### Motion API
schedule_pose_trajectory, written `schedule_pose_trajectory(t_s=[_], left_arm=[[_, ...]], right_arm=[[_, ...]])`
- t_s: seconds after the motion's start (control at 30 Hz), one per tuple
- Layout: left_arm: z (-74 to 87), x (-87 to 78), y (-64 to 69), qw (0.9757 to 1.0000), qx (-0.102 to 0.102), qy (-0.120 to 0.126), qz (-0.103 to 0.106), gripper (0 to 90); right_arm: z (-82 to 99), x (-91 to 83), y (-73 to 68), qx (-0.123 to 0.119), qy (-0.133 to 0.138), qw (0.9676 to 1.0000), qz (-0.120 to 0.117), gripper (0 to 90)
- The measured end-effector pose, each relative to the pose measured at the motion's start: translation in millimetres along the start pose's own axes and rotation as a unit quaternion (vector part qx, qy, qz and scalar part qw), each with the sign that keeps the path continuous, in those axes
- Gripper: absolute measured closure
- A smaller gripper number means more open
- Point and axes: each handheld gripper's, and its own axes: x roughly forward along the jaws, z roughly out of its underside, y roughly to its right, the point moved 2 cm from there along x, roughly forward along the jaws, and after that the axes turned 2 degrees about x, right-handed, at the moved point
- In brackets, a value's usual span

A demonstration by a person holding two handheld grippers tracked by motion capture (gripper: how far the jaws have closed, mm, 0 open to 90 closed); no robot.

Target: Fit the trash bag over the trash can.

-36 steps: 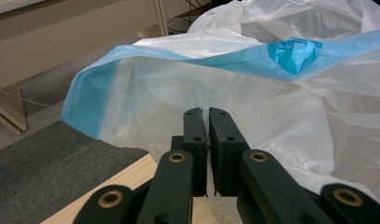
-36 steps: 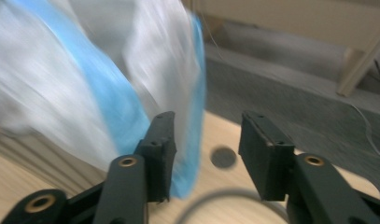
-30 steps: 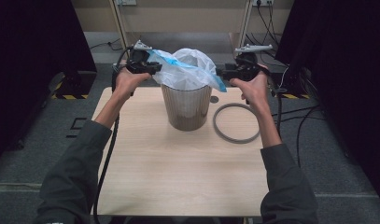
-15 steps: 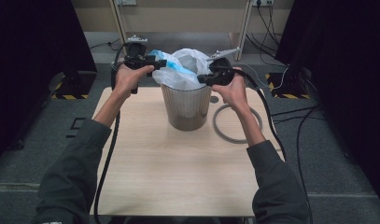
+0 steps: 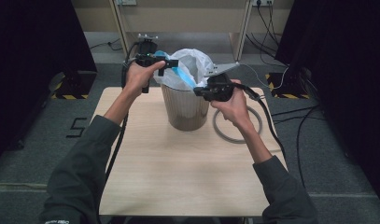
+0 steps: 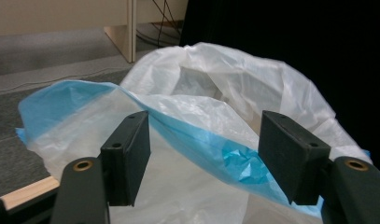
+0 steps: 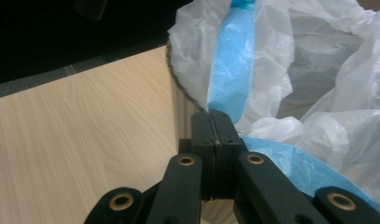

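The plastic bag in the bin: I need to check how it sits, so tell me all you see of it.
The plastic bag is thin, crinkled and translucent white with a blue band at its mouth. It lines the bin on the table and billows above its rim, mouth open. The right gripper pinches the blue edge; the left gripper stands open around it.

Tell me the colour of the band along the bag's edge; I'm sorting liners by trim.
Blue, on a white bag; the band shows best in the right gripper view.

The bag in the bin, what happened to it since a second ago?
The right gripper came in to the bin's rim and its jaws shut on the bag's blue band. The left gripper jaws have just opened, freeing the bag. Bin and grey ring stayed put.
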Motion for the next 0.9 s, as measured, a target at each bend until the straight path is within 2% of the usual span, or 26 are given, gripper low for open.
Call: schedule_pose_trajectory(t_s=[0.07,0.13,0.23,0.3,0.37,0.5,0.63,0.73,0.8,0.83,0.9], left_arm=[[1.2,4.5,2.9,0.9998,0.016,-0.011,-0.003,38.9],[2.3,7.7,3.0,0.9996,0.028,-0.007,-0.006,53.1],[4.6,9.2,4.3,0.9993,0.037,0.0,0.005,79.2],[7.4,8.1,7.2,0.9981,0.061,-0.005,0.002,87.8],[11.1,3.3,9.8,0.9964,0.084,-0.01,0.001,89.2],[18.8,-12.8,5.8,0.9949,0.1,-0.005,-0.006,89.2],[28.3,-29.1,0.8,0.9943,0.106,0.001,-0.005,89.1],[35.9,-38.1,0.4,0.9942,0.108,0.008,0.001,89.0],[42.8,-42.6,1.9,0.9934,0.114,0.008,0.006,88.9],[46.7,-44.8,2.8,0.993,0.117,0.008,0.008,88.7],[54.7,-49.6,4.5,0.9918,0.127,0.008,0.011,88.7]], right_arm=[[1.1,0.7,-4.5,-0.002,0.0,1.0,-0.005,90.0],[1.7,0.4,-6.6,-0.004,0.0,1.0,-0.007,90.0],[2.5,-1.5,-7.5,-0.005,0.004,1.0,-0.008,88.7],[3.0,-2.5,-8.0,-0.005,0.004,1.0,-0.006,83.2],[2.2,-5.4,-5.4,0.004,0.01,0.9999,0.001,72.4],[-3.4,-19.1,8.6,0.027,0.034,0.9988,0.023,58.2],[-9.1,-32.7,28.8,0.054,0.049,0.9961,0.05,54.3],[-9.7,-35.7,49.4,0.075,0.042,0.9916,0.096,51.7],[-6.5,-31.3,65.2,0.1,0.037,0.9871,0.119,51.1],[-3.6,-28.0,72.7,0.105,0.026,0.985,0.135,50.3],[4.1,-20.5,86.0,0.125,0.013,0.9815,0.145,49.4]])
